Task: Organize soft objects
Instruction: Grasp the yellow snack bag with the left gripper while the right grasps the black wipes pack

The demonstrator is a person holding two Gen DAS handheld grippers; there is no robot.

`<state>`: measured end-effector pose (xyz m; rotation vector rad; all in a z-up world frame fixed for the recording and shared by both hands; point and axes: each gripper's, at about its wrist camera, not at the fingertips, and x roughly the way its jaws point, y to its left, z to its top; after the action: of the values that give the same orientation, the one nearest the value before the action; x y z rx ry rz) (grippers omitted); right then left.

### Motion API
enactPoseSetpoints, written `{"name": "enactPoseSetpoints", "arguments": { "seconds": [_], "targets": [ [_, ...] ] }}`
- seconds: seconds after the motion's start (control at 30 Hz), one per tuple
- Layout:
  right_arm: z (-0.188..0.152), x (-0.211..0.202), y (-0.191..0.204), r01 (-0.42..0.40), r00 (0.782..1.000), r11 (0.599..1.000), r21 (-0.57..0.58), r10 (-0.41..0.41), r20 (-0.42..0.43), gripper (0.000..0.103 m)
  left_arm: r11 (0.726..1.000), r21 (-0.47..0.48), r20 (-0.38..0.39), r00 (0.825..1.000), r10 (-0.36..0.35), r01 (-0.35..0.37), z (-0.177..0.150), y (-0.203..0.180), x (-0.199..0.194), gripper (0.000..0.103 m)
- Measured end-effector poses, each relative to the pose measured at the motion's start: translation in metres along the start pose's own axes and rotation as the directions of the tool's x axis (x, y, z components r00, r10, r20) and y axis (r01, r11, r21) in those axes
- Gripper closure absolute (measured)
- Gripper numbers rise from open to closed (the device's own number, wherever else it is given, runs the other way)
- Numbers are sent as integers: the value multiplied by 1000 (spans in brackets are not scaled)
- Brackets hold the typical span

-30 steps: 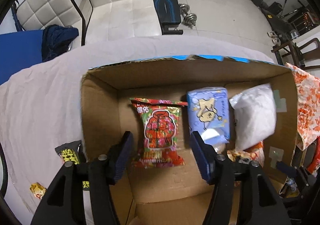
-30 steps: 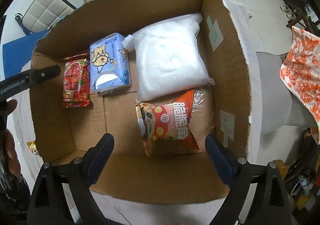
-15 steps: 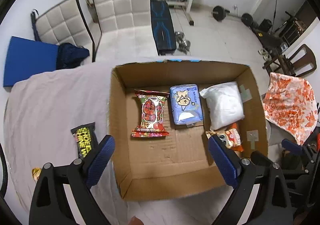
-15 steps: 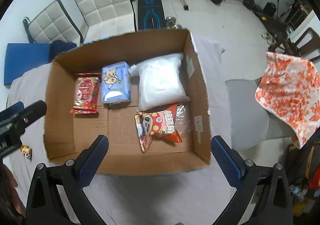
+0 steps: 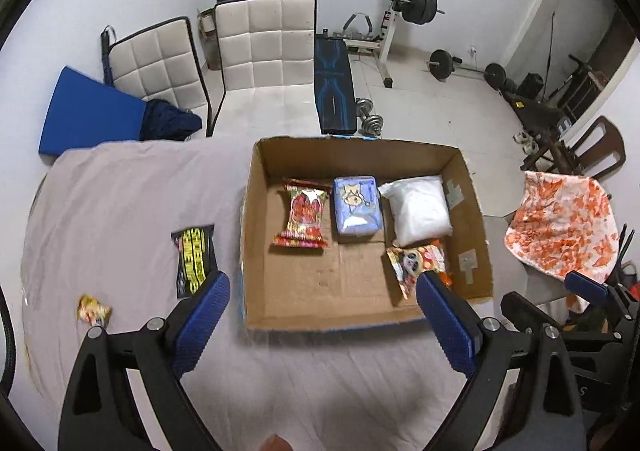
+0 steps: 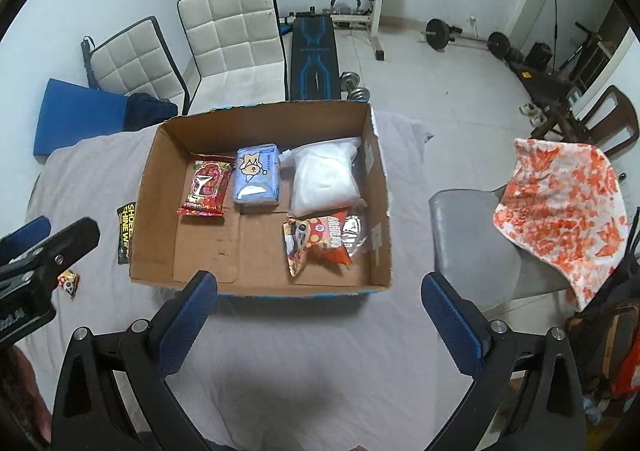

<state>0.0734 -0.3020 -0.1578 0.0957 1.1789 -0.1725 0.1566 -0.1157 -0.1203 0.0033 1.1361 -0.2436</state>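
The black snack bag [image 5: 194, 259] lies left of the box [image 5: 256, 307] — light, crinkly, slippery; pinch its edge. Left gripper [image 5: 322, 315] and right gripper [image 6: 318, 315] — both wide open, empty.

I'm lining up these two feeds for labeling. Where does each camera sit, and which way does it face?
Left wrist: on the open left gripper, above the table's near edge, looking down at the cardboard box; right gripper at right edge.
Right wrist: on the open right gripper, further right, same aim; left gripper at left.
Shared: box, red snack bag, white pouch.
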Motion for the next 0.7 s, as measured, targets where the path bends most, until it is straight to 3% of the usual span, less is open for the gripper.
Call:
{"name": "enactPoseSetpoints", "arguments": {
  "seconds": [0.4,0.53,0.7],
  "targets": [
    [-21,-46,19,7,1000,999,51,-8,20,0,998,20,6,999,-52,52,-22,18,-30,8],
    [-17,-51,50,-31,999,998,47,30,25,0,999,1,15,999,-49,49,-19,53,-39,8],
    [-4,-36,121,-138,990,990,-6,138,-12,0,997,-70,0,1000,26,-26,-19,132,-42,8]
  ]
}}
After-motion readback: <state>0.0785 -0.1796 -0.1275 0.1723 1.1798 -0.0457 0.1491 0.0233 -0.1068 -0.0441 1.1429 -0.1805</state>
